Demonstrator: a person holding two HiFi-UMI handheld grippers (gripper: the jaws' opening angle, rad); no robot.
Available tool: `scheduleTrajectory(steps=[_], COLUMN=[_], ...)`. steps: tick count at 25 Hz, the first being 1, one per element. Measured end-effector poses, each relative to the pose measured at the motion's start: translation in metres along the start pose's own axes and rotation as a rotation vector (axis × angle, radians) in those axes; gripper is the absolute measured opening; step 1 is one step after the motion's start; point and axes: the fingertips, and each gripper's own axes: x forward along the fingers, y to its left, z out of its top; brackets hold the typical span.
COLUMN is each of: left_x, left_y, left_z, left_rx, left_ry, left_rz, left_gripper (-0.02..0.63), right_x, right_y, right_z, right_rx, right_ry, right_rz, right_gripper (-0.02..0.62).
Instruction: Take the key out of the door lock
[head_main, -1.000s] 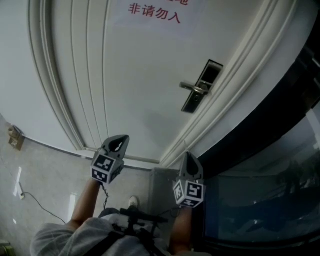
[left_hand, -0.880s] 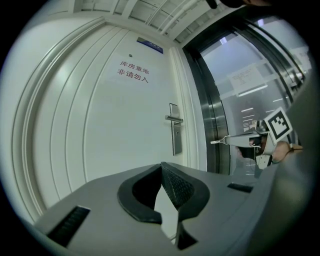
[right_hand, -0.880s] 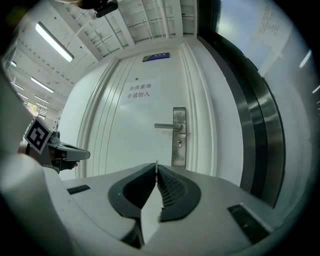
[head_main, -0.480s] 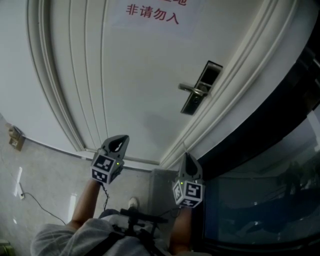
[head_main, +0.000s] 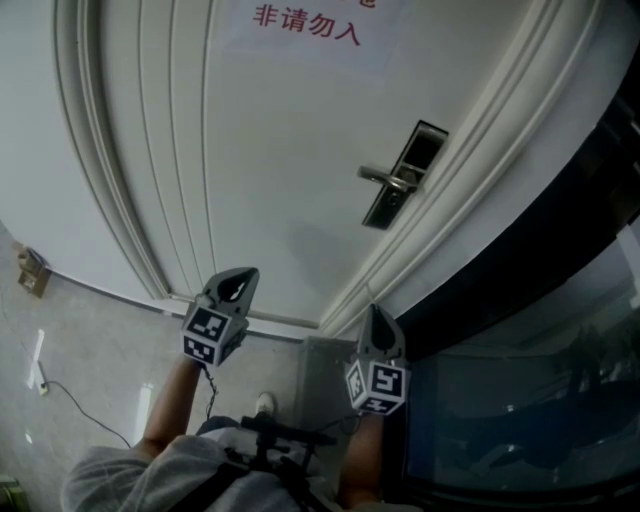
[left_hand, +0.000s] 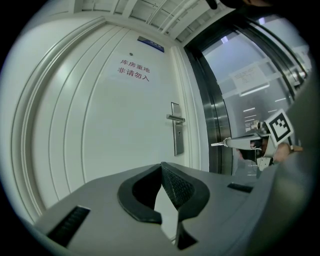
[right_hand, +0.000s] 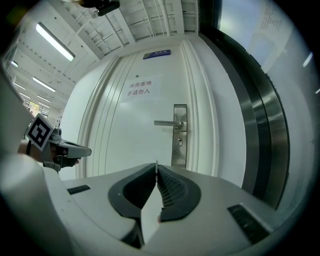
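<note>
The white door (head_main: 290, 170) carries a metal lock plate (right_hand: 179, 135) with a lever handle (right_hand: 169, 123) and a keyhole (right_hand: 180, 142) in which no key shows. My right gripper (right_hand: 156, 165) is shut on a thin key (left_hand: 218, 144). Its metal tip sticks out past the pads in the left gripper view, and in the right gripper view it shows edge-on. This gripper hangs well short of the door, below the handle (head_main: 385, 178) in the head view. My left gripper (left_hand: 161, 165) is shut with nothing in it and is held low at the left (head_main: 238, 284).
Red characters are printed on a sign (head_main: 305, 22) high on the door. A dark glass wall (head_main: 560, 330) with a metal frame runs along the right of the door. A cable (head_main: 80, 405) lies on the grey floor at the left. The person's shoe (head_main: 265, 404) stands below the grippers.
</note>
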Motion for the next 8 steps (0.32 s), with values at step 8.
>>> scheduleTrajectory(steps=[8], left_x=[0.0004], left_y=[-0.0041], left_z=[0.0008], left_rx=[0.001], left_ry=[-0.002], left_rz=[-0.006], left_gripper=[-0.008], right_x=[-0.0020], right_y=[-0.0018], right_z=[-0.0005], right_rx=[-0.005], right_ry=[-0.003], right_rz=[-0.010], right_gripper=[0.020])
